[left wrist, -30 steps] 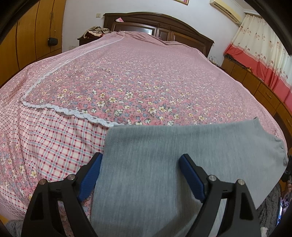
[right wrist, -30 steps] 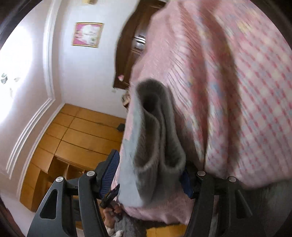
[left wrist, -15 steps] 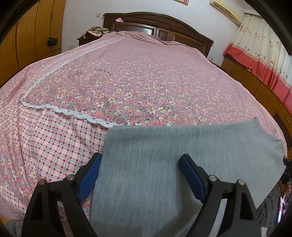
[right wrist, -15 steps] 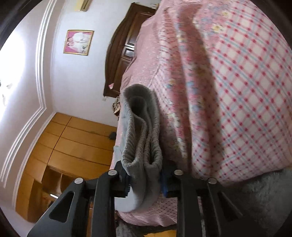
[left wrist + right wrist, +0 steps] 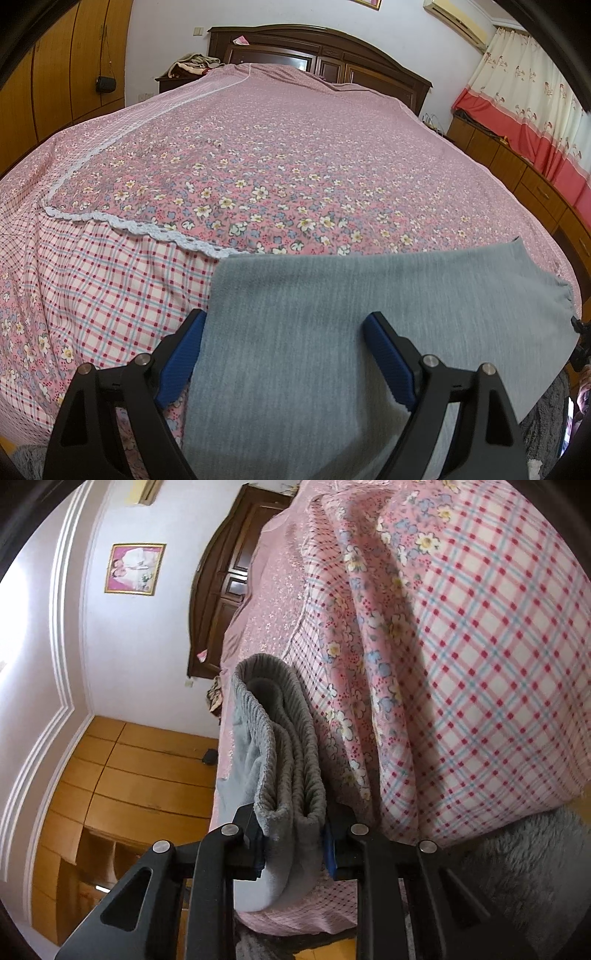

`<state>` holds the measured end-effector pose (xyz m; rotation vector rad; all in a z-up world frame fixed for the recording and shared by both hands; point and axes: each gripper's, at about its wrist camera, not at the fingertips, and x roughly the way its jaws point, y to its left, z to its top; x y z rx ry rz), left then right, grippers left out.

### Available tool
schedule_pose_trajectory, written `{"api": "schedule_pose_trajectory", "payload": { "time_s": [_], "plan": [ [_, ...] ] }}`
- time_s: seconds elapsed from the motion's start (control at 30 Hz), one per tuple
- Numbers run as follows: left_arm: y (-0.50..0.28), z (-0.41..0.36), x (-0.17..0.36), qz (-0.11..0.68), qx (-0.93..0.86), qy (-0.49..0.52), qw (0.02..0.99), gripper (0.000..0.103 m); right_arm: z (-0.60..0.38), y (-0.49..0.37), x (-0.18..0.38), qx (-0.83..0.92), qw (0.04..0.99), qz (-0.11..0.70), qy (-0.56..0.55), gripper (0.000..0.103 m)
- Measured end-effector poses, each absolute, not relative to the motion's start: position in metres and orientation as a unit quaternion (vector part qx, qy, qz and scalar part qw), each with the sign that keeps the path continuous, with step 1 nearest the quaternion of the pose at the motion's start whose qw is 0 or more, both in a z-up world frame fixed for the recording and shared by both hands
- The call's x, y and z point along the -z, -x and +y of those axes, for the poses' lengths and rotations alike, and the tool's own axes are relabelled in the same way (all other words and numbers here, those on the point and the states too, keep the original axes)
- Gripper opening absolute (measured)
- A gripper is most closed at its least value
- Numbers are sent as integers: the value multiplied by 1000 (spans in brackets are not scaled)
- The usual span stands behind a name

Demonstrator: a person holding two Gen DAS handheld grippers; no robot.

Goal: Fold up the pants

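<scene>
In the right wrist view the right gripper [image 5: 293, 843] has closed during the last second: a second ago its blue pads stood wide on both sides of the thick ribbed end of the grey pants [image 5: 280, 746], and now the two fingers press this bunched end between them in the lower centre of the frame. The camera has also steadied, since the checked bedspread [image 5: 480, 664] that was blurred is now sharp. In the left wrist view almost nothing changes. The left gripper [image 5: 284, 350] keeps its fingers wide apart at the bottom of the frame, with the flat grey cloth lying between them; it holds nothing that I can see. The pants [image 5: 369, 314] lie across the near edge of the bed, in the lower right of that frame, on the floral cover [image 5: 277, 166]. I judge that the grasp on the right end is now made, so this end can be lifted and carried over for a fold, while the left side is not yet taken.
</scene>
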<state>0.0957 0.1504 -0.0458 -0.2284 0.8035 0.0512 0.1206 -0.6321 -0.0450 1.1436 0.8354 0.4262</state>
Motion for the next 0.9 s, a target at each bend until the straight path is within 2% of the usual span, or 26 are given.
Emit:
{"api": "schedule_pose_trajectory", "payload": {
  "time_s": [0.27,0.37,0.6,0.73,0.9],
  "plan": [
    [-96,150,46,390,-25,111,914,89,-620,-126,29,-177,762,390,-486,20],
    [-96,150,45,390,-25,111,914,89,-611,-130,12,-159,787,399,-442,19],
    [-93,153,41,381,-21,121,916,89,-560,-143,-73,-115,867,411,-257,18],
    [-86,163,33,361,-9,154,920,88,-498,-152,-137,-107,902,404,-109,17],
    [-74,176,23,334,2,189,923,88,-413,-154,-187,-130,915,381,3,17]
  ]
}}
